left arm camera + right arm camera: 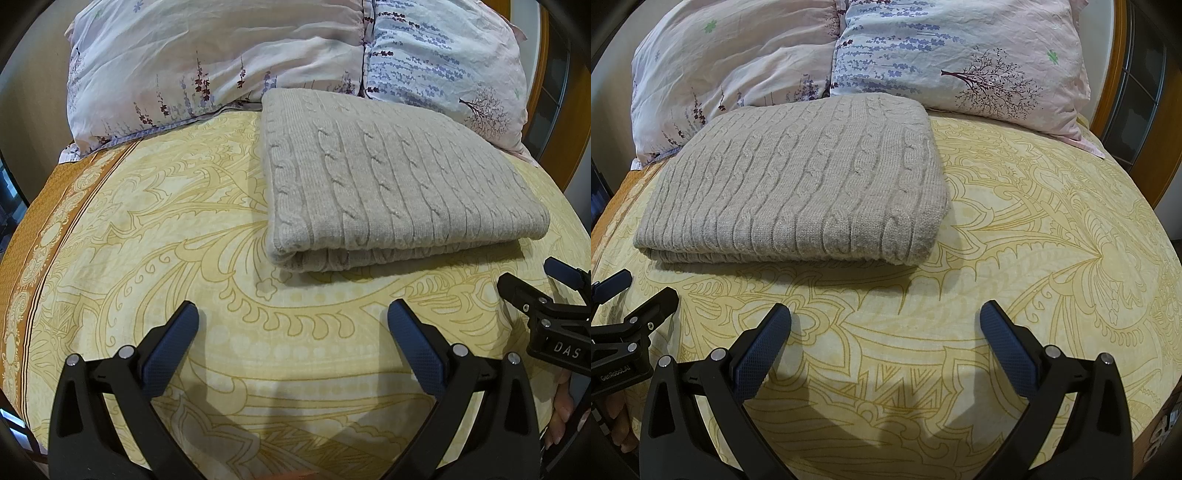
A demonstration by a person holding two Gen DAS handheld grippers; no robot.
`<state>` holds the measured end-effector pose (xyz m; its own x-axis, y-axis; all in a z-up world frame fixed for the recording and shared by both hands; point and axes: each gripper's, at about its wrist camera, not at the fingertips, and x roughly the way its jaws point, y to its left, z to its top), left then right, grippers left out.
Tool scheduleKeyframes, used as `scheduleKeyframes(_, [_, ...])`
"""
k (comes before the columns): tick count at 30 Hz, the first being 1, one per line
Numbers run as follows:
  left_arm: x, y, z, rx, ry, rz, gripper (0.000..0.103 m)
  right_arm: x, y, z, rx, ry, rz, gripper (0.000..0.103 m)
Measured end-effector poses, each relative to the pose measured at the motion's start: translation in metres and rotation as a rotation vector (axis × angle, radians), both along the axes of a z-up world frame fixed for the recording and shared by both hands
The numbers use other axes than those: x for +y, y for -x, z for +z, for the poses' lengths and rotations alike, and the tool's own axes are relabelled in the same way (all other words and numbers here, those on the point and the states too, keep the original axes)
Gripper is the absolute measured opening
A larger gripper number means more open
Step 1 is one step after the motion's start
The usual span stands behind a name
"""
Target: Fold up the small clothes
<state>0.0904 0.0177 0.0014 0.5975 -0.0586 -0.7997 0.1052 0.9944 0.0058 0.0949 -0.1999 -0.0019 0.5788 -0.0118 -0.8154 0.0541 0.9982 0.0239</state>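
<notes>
My left gripper [291,321] hangs low over the bed, pointing toward the pillows, its jaws spread wide with nothing between the blue pads [168,354] but patterned sheet. My right gripper [884,321] sits beside it at about the same height and angle, jaws equally wide and empty. Each shows at the edge of the other's view: the right one at the left camera's right margin, the left one at the right camera's left margin, and there too the fingers stand apart. A bit of my hand shows under each of those side glimpses.

The sweater [391,184], a grey-beige cable knit, lies folded into a neat rectangle on the bed ahead of both grippers, its thick folded edge facing me. It sits forward and to the right of my left gripper, forward and to the left of my right. Neither gripper touches it. Its far edge reaches the pillows [849,59].

The bedsheet [155,229] is pale yellow with ochre scrollwork and a darker orange border along the left side. The two pillows are pale pink and white, printed with purple sprigs and a dark tree. A wooden frame [1115,74] curves past the right side of the bed.
</notes>
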Motion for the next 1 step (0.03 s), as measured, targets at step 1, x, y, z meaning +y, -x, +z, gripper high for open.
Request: scheduleKeyframes(1, [0.0002, 0.0001, -0.0001, 0.0, 0.0, 0.0, 0.101, 0.0, -0.0001, 0.0, 0.0, 0.0, 0.0, 0.102])
